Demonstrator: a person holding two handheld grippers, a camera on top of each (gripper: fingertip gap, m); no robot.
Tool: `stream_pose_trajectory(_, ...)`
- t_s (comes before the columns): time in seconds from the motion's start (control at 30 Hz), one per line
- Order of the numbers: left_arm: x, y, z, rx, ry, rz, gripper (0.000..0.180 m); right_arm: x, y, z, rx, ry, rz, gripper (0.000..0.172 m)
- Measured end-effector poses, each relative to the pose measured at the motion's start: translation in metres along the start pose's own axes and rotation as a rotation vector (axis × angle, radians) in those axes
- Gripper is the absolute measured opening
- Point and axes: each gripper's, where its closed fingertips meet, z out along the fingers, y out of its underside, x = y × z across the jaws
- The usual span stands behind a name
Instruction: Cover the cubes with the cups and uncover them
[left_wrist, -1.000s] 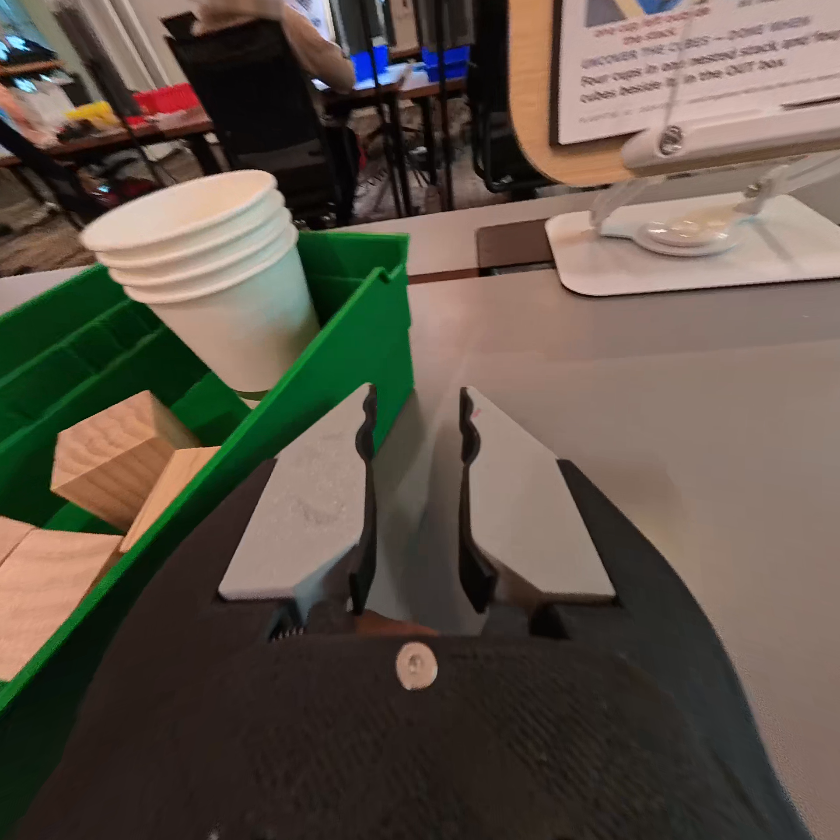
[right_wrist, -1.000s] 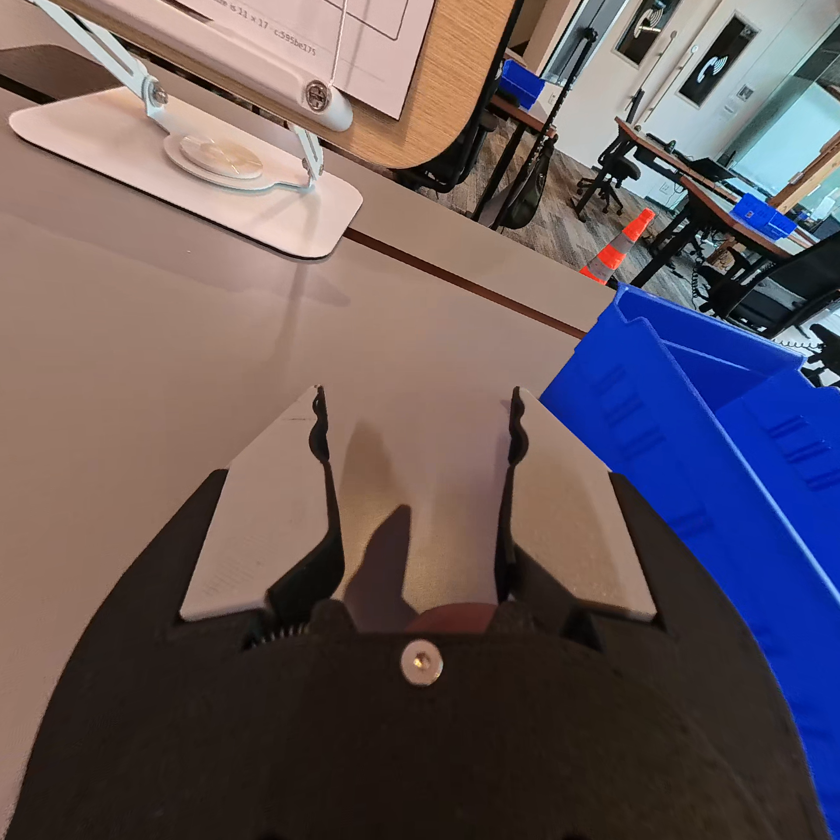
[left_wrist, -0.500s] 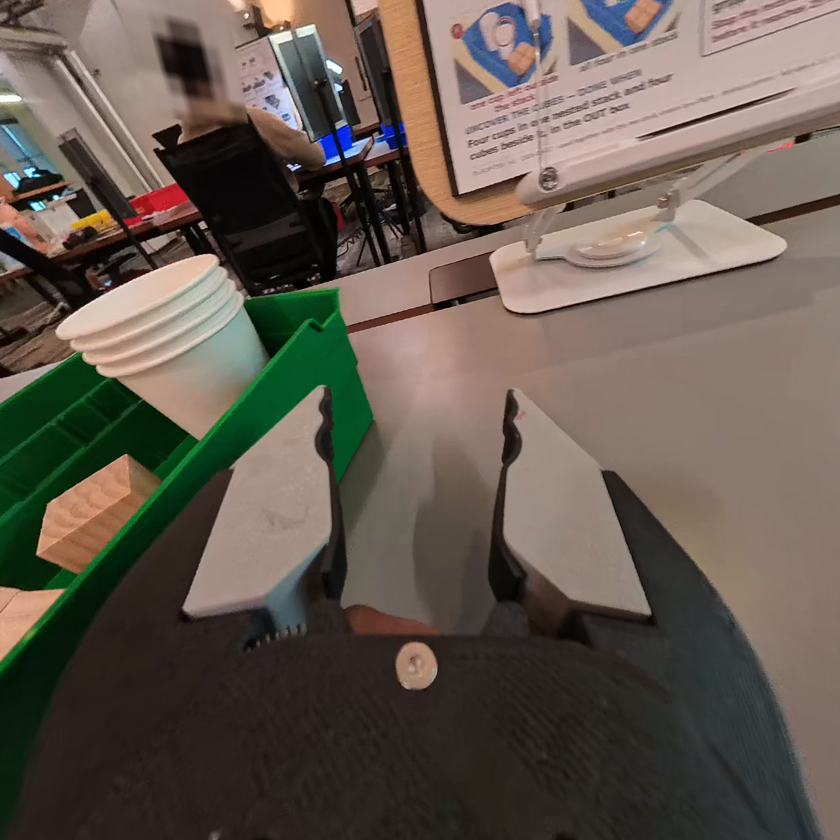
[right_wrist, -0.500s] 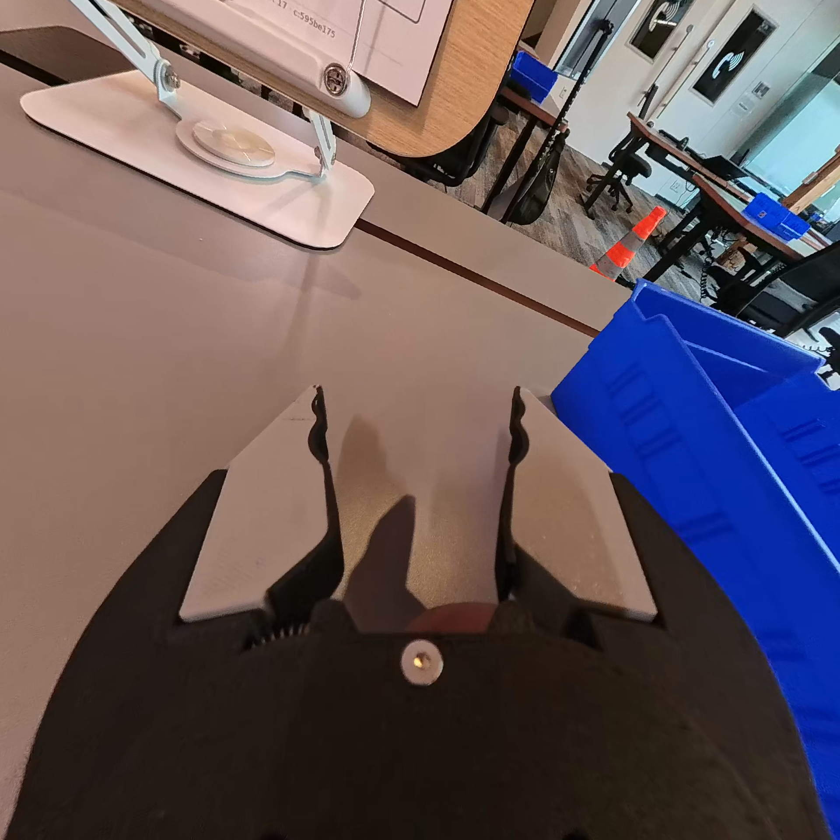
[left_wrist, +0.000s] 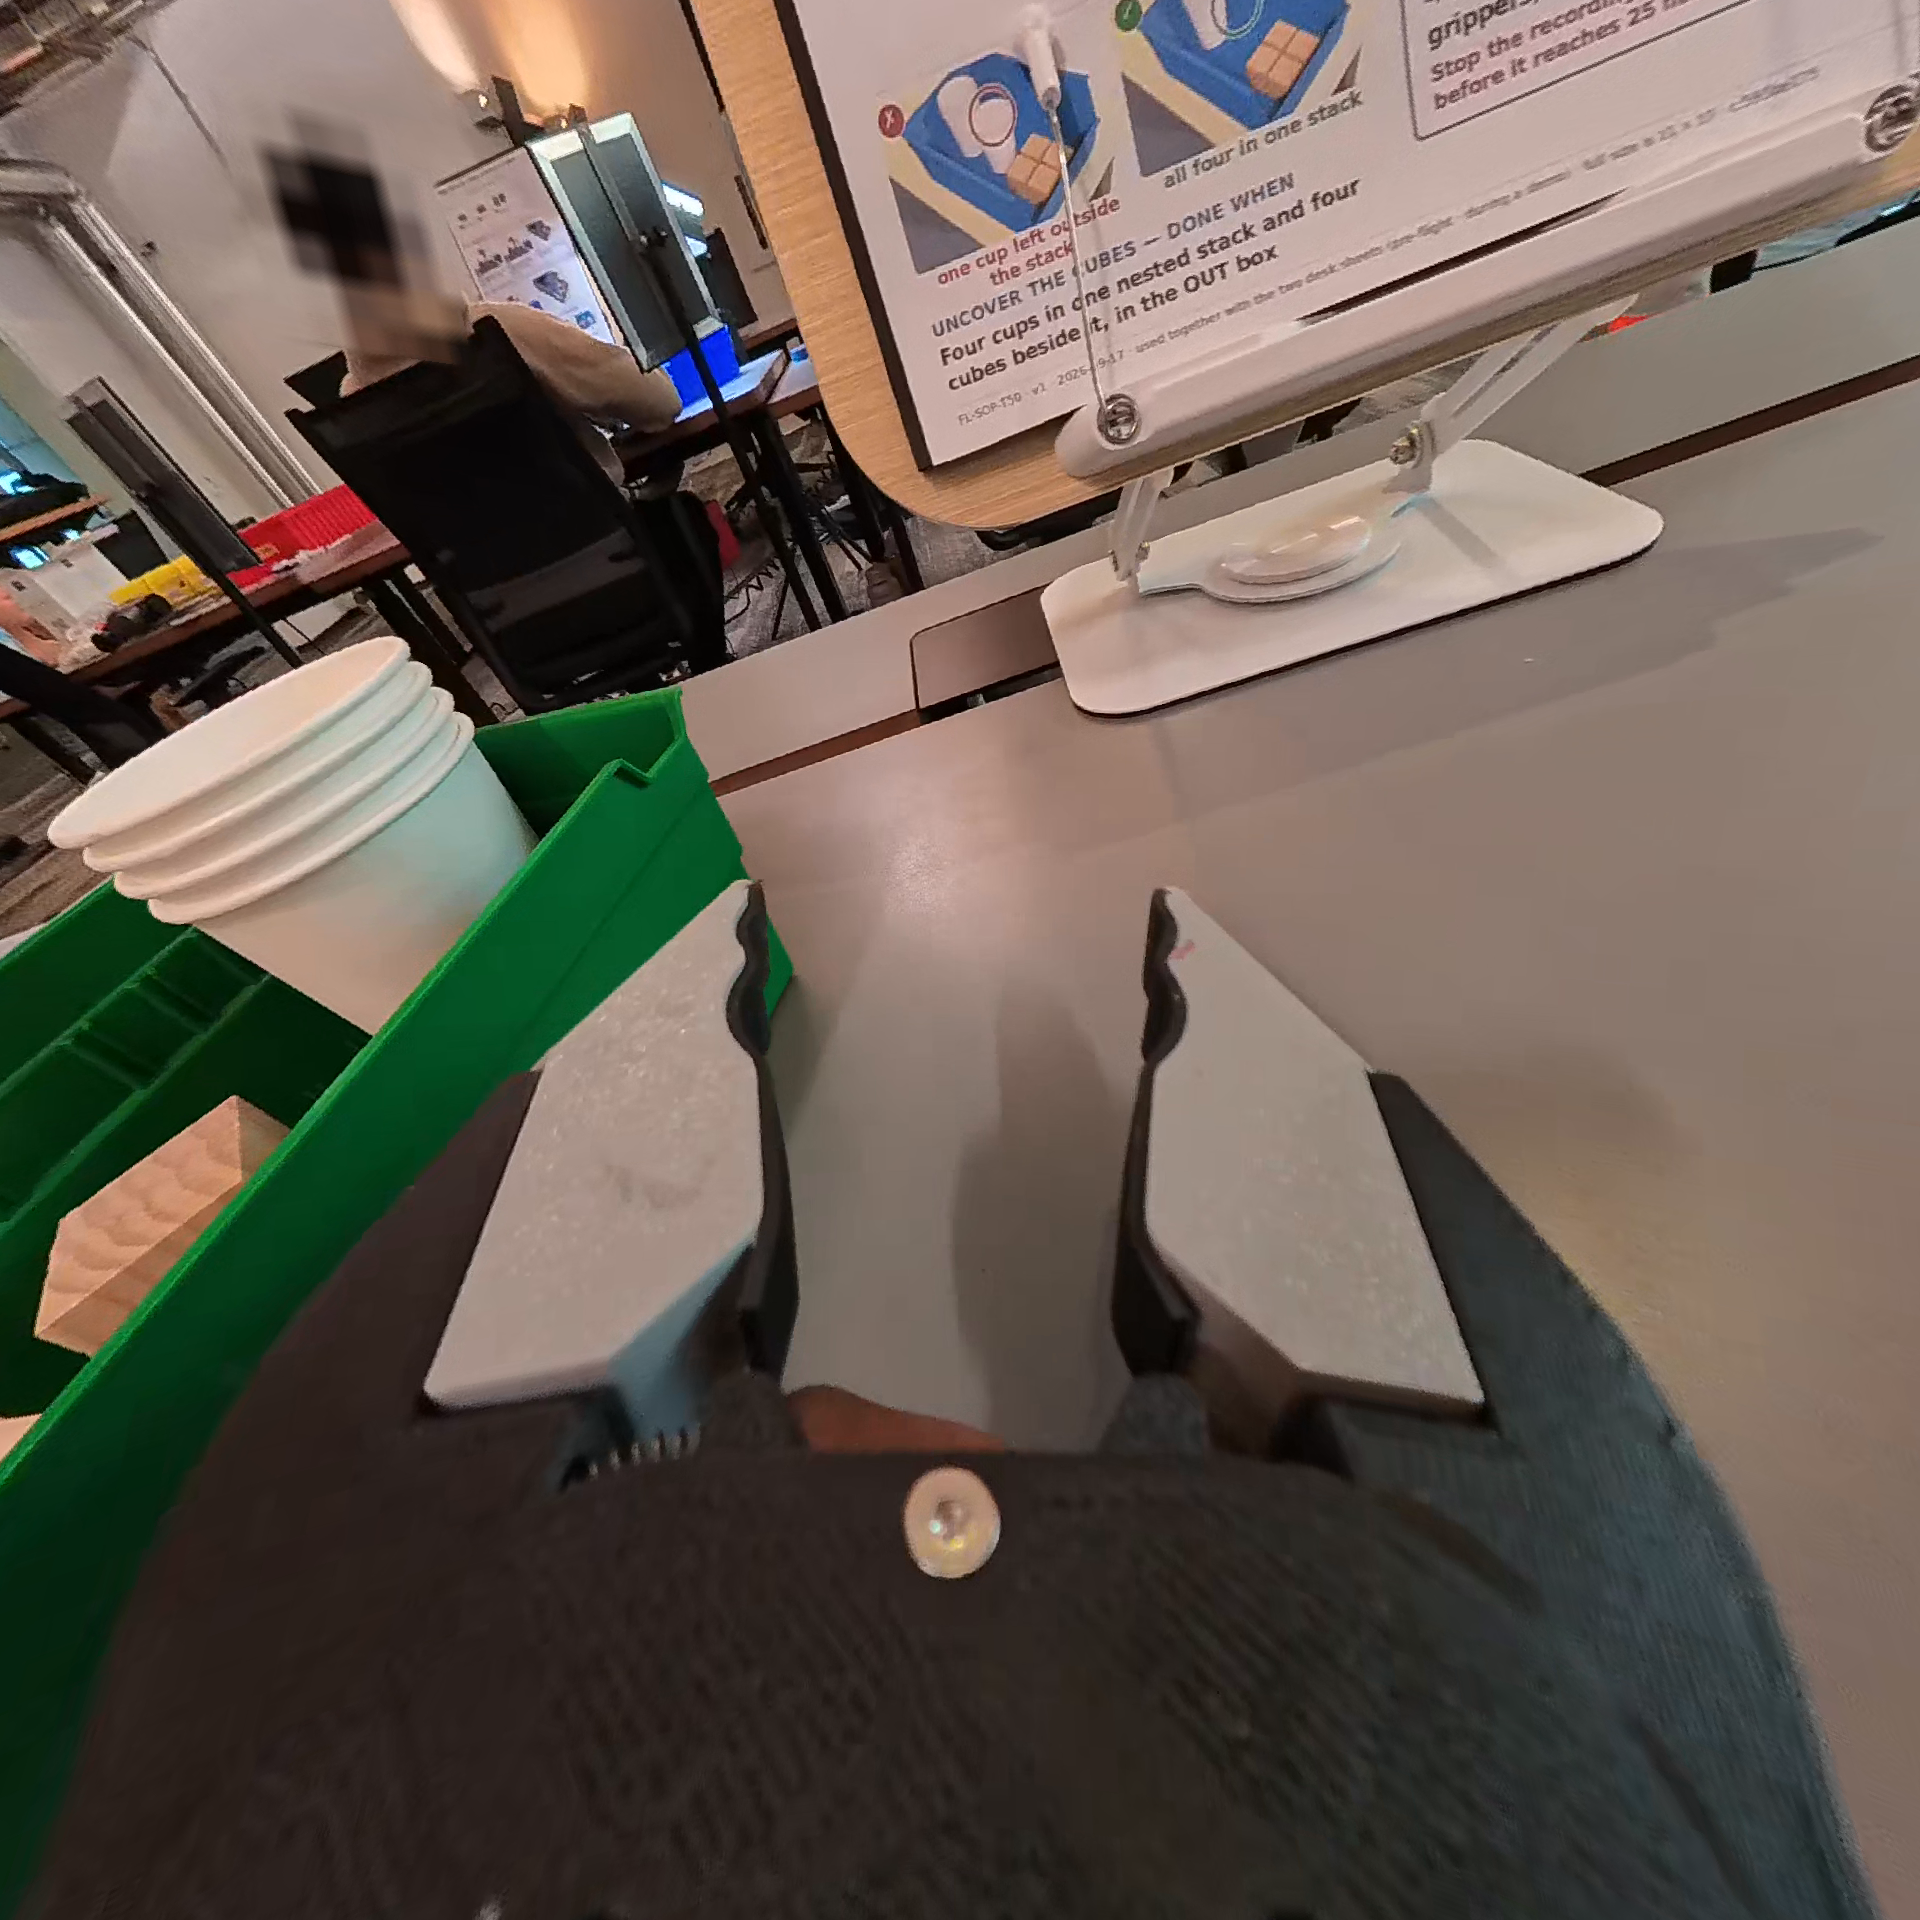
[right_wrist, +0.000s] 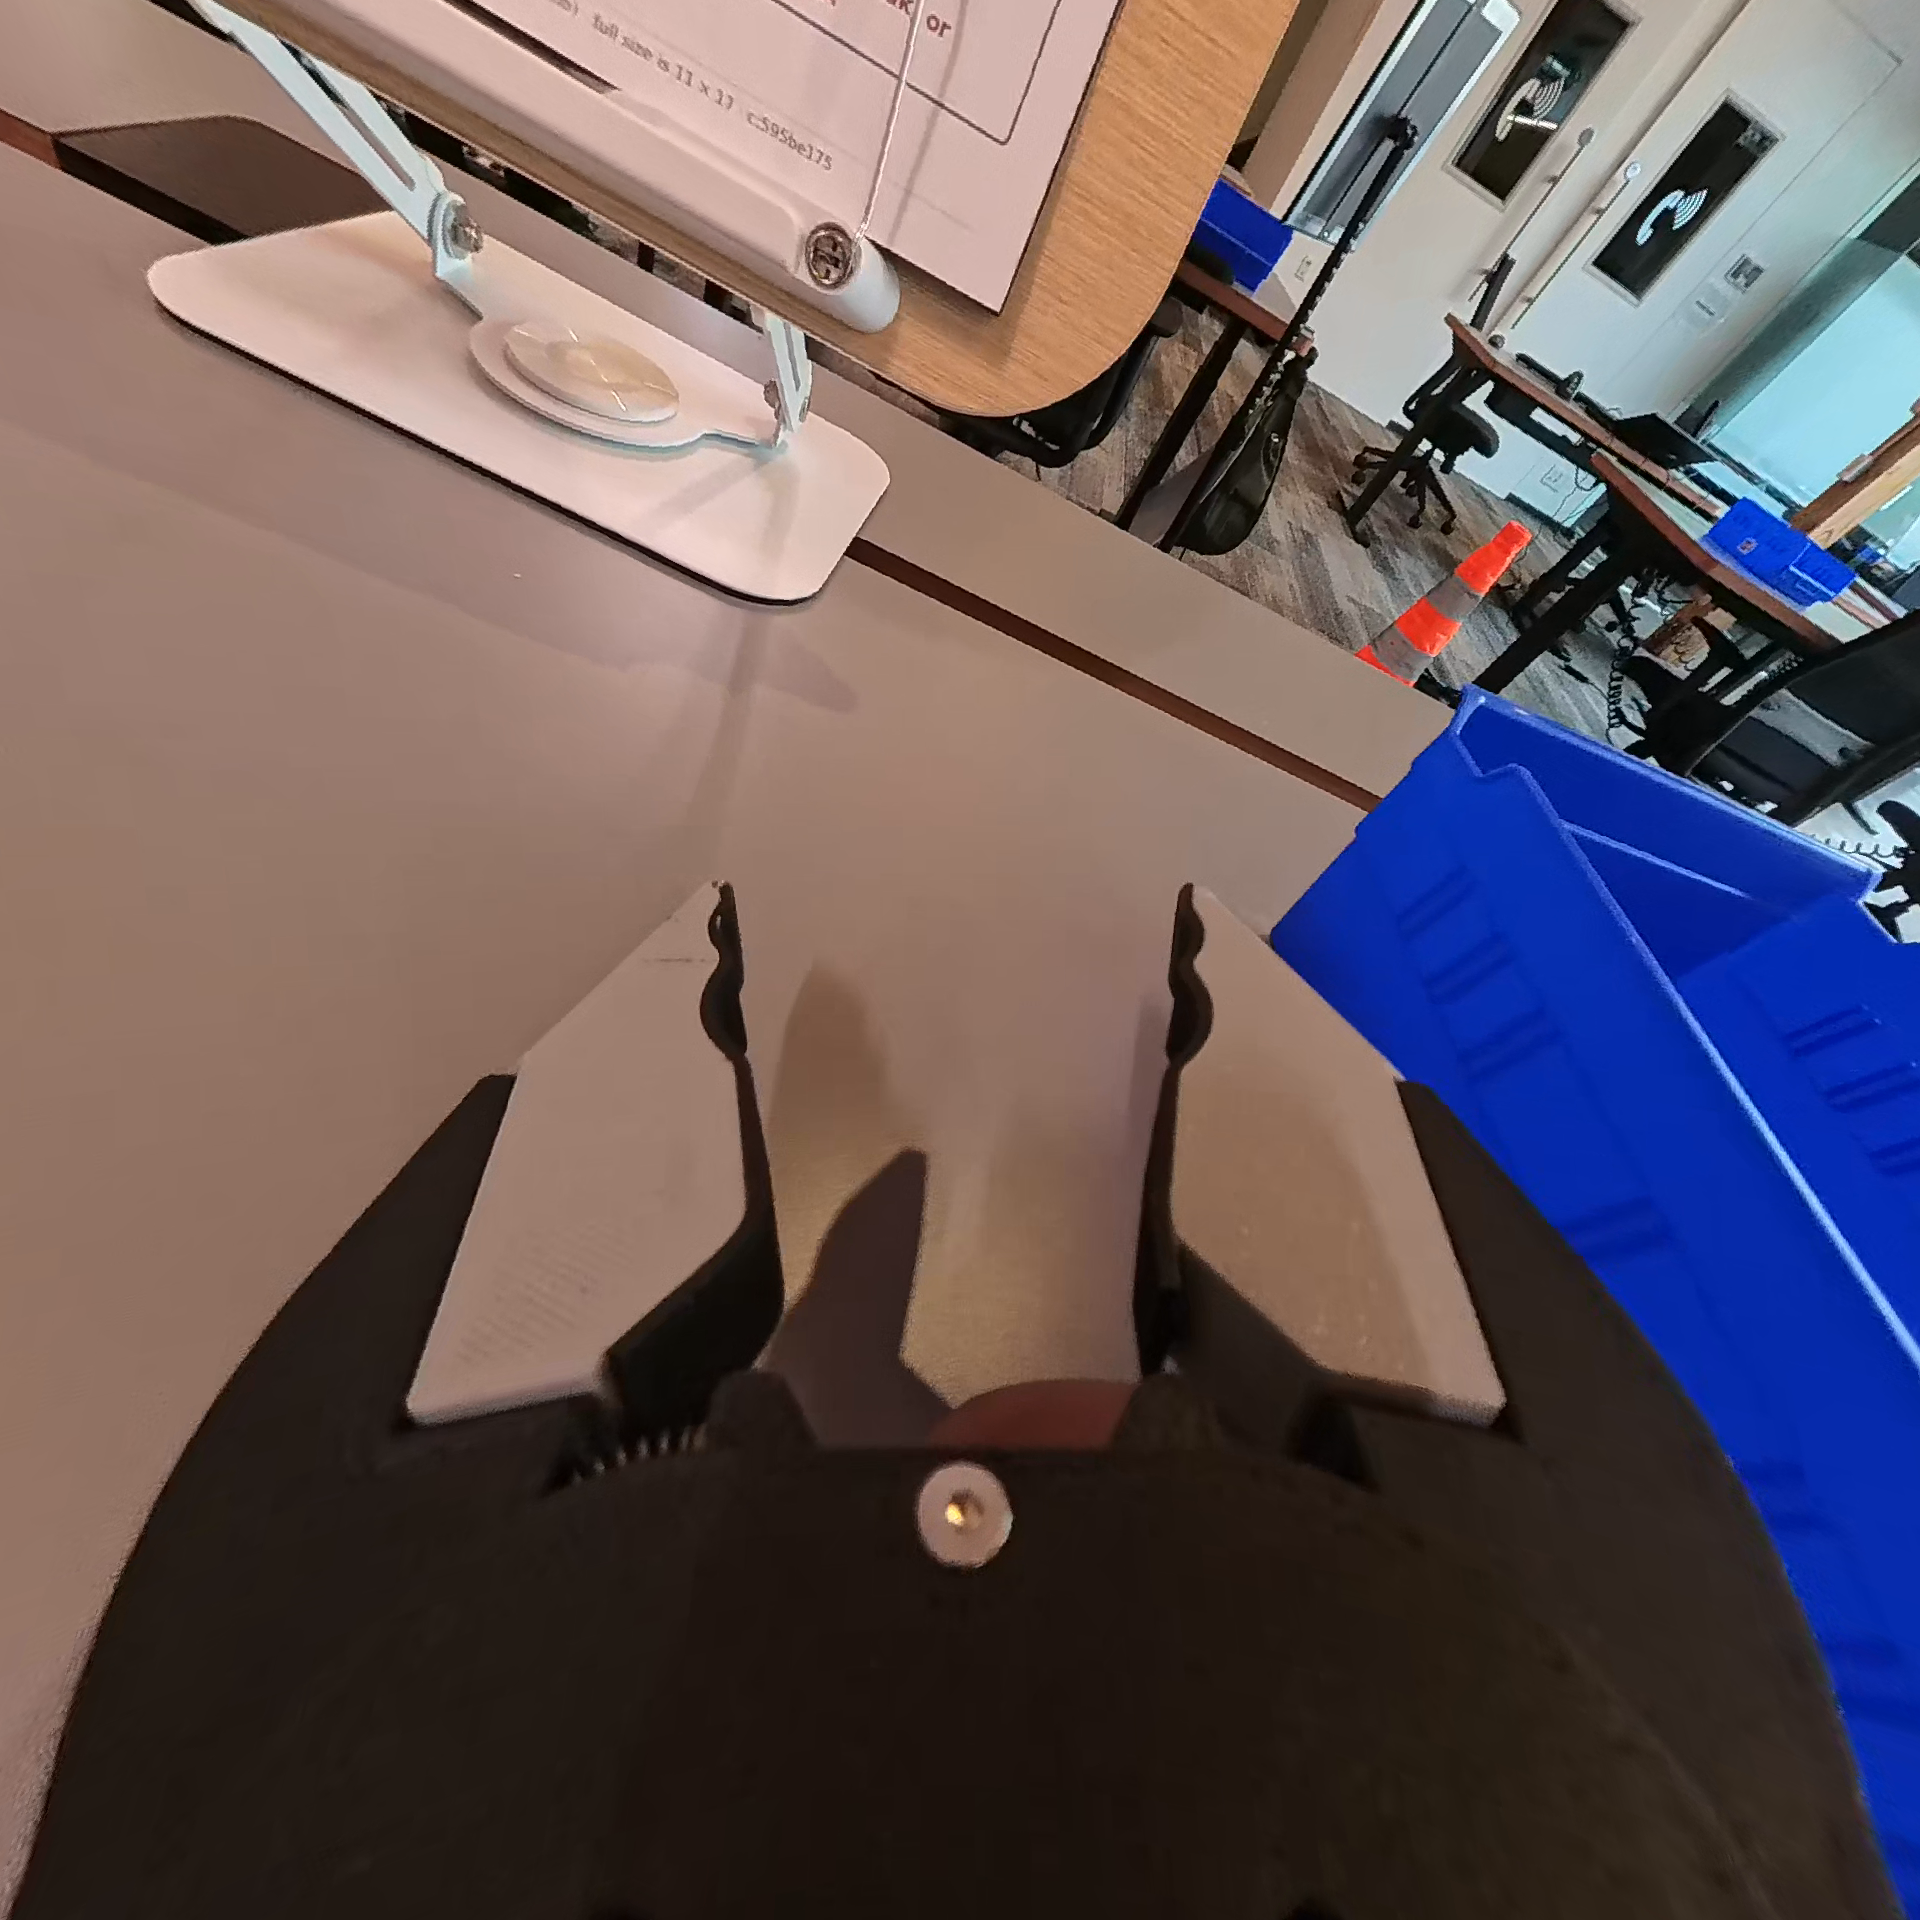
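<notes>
So both grippers are just hanging over the grey surface (left_wrist: 1351, 935) with nothing in them. Left gripper (left_wrist: 951, 935) has its jaws wide apart, only bare surface between them, and the right gripper (right_wrist: 951, 935) is the same deal, spread and empty.

The cups (left_wrist: 301, 831) are nested in one white stack, standing upright in the green bin (left_wrist: 582, 935) just left of the left gripper. A wooden cube (left_wrist: 145, 1226) sits in that same bin nearer the camera, mostly hidden behind the bin wall, so I can't tell how many cubes there are. My guess is the wide jaws are set up for taking a cup, and the left one is the obvious candidate since it's right beside the bin.

In the way: the green wall sits between the left gripper and the stack, so it'd probably need to go up and over. On the right there's a blue bin (right_wrist: 1610, 1039) close by the right gripper. A white stand (left_wrist: 1351, 582) holding an instruction sheet sits at the back, well clear.
</notes>
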Motion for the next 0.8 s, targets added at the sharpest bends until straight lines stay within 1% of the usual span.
stream_pose_trajectory(0.13,-0.009,-0.001,-0.002,0.01,-0.043,-0.018,0.067,0.0,-0.003,-0.002,0.011,-0.003,0.0,0.081)
stream_pose_trajectory(0.23,-0.019,-0.007,-0.005,0.046,-0.076,-0.067,0.077,-0.001,-0.003,-0.002,0.014,-0.003,-0.002,0.082)
stream_pose_trajectory(0.37,-0.022,-0.012,-0.009,0.065,-0.066,-0.115,0.078,0.001,-0.002,0.0,0.014,0.007,-0.011,0.081)
stream_pose_trajectory(0.53,-0.014,-0.008,-0.006,0.045,-0.049,-0.086,0.078,0.001,-0.001,0.001,0.011,0.004,-0.004,0.082)
stream_pose_trajectory(0.8,-0.007,-0.01,-0.008,0.048,-0.034,-0.051,0.077,-0.003,-0.003,-0.001,0.021,-0.002,-0.022,0.082)
